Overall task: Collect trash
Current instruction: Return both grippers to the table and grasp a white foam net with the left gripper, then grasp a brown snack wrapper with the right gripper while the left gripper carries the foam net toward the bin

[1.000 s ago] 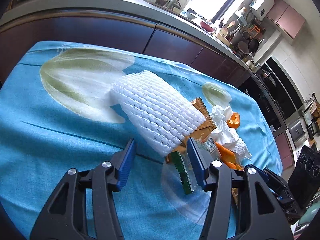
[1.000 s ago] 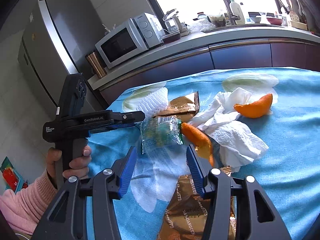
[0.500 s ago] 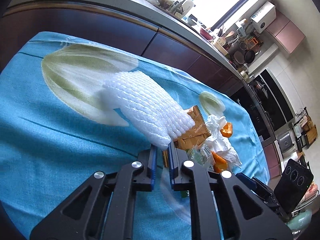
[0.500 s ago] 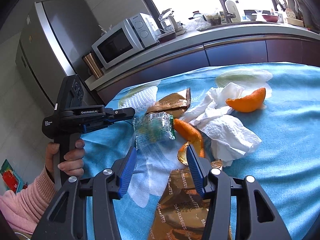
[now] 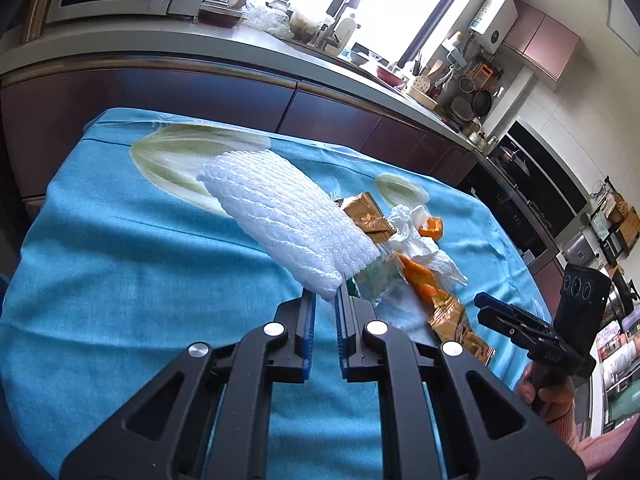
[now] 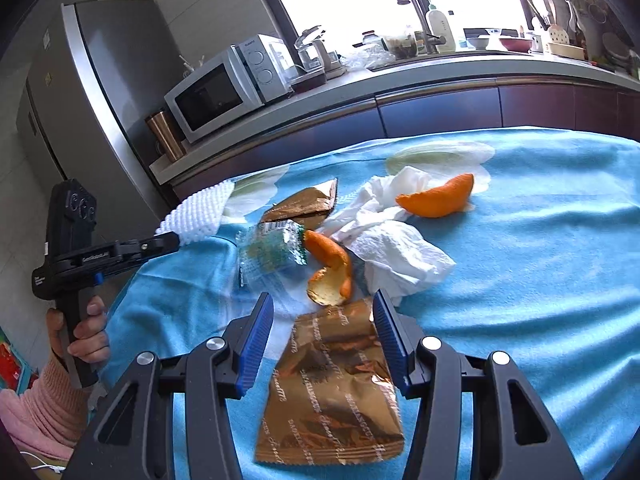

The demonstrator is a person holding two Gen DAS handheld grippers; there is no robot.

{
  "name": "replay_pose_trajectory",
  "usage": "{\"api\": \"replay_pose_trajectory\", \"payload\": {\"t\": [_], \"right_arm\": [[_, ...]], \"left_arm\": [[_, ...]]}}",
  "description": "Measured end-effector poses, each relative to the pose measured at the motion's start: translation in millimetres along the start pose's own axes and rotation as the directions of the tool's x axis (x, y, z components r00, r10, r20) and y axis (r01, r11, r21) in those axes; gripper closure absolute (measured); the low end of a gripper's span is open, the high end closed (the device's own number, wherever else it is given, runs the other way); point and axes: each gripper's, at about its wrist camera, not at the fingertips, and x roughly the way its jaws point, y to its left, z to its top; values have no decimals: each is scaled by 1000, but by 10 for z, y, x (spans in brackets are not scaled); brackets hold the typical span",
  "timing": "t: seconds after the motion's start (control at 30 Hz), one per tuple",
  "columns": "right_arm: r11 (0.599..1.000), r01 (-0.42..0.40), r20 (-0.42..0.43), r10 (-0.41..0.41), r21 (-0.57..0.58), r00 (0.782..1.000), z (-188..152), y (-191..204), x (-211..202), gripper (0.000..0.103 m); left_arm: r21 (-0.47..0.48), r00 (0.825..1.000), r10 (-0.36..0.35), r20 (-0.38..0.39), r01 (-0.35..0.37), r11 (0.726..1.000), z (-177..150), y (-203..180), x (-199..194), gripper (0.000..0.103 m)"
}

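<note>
Pinching ribbed white foam net (image 5: 288,224), left claw (image 5: 325,304), crinkled gold wrapper (image 6: 332,384)

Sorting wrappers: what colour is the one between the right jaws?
Shiny gold-brown wrapper with pale lettering; clearest in the right wrist view.

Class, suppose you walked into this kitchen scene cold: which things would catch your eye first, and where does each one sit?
Probably the white foam net sleeve, pinched at its near end by the left hand-held gripper above the blue tablecloth. Next, the gold snack wrapper lying between the open fingers of the right hand-held gripper, with orange peel just beyond.
</note>
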Motion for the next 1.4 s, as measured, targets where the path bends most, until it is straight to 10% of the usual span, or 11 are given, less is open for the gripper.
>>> {"api": "replay_pose_trajectory", "payload": {"t": [0.43,0.6,0.8,1.0,1.4], "right_arm": [[998,2,-75,2,61,997,-239,-162,111,56],[999,-1,-98,5,43,995,-280,-116,137,88],[998,-38,-96,42,42,994,-323,-72,71,95],[996,-81,-89,83,26,993,-300,59,48,97],[987,-158,-80,157,-6,984,-194,327,125,100]], "left_arm": [[-11,999,11,-45,-11,1000,-614,143,-342,93],[-30,998,2,-62,-4,1000,-752,218,-393,90],[-62,998,-20,-52,17,998,-809,301,-443,58],[-110,998,-38,-51,32,993,-766,389,-425,52],[-155,998,-26,-49,19,988,-727,495,-404,89]]}}
